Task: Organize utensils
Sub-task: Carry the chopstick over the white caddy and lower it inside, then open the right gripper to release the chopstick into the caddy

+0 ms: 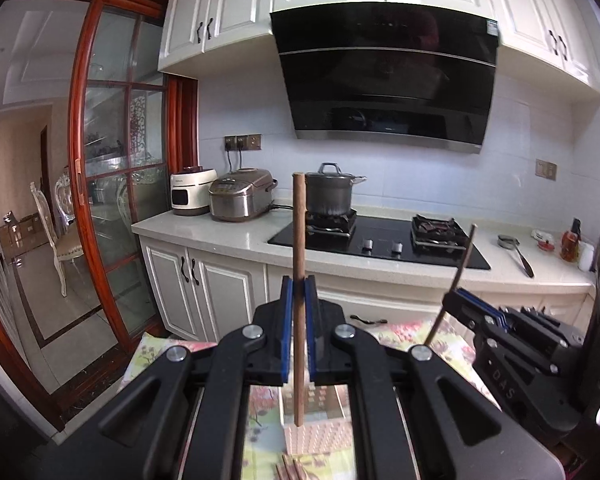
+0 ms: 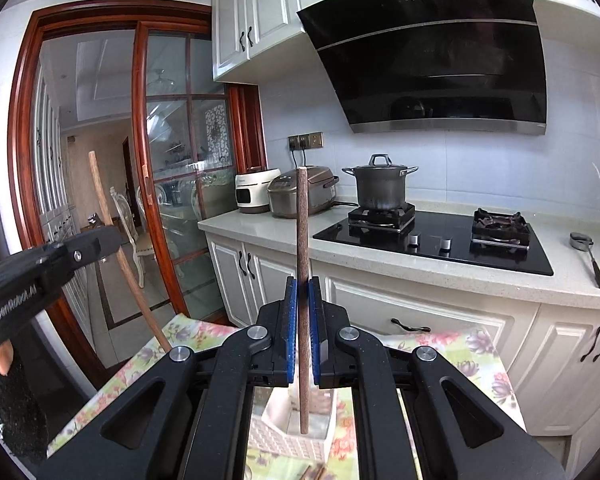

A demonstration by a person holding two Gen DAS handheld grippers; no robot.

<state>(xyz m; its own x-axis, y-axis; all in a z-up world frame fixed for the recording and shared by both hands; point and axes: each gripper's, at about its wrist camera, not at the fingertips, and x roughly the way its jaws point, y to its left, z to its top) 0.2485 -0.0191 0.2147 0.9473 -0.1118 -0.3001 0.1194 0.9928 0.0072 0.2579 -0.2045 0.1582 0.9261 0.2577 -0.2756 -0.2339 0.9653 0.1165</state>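
The left tool (image 1: 299,292) was closed on a brown wooden chopstick (image 1: 299,240), its blue-padded fingers (image 1: 286,320) pressed against the stick from both sides. The stick stood upright, its lower tip hanging above a white perforated plastic basket (image 1: 320,436) on the floral-patterned table (image 1: 156,356). Just to the right, the right tool (image 2: 303,296) gripped a second brown wooden chopstick (image 2: 303,240) the same way, fingers tight on it, the stick upright and its lower end down inside the basket (image 2: 292,440). In the left camera's view that second stick looked thin and tilted. A few more brown chopsticks (image 1: 290,470) lay flat on the table near the basket's front edge.

Beyond the table ran a pale stone kitchen counter (image 1: 228,232) with a black glass gas hob (image 1: 380,244) set into it. A grey lidded stockpot (image 1: 330,192) sat on the left burner, and a steel rice cooker (image 1: 242,196) and a white cooker (image 1: 190,192) stood beside it. A metal ladle (image 1: 516,252) lay on the counter to the right, under the black range hood (image 1: 384,76).
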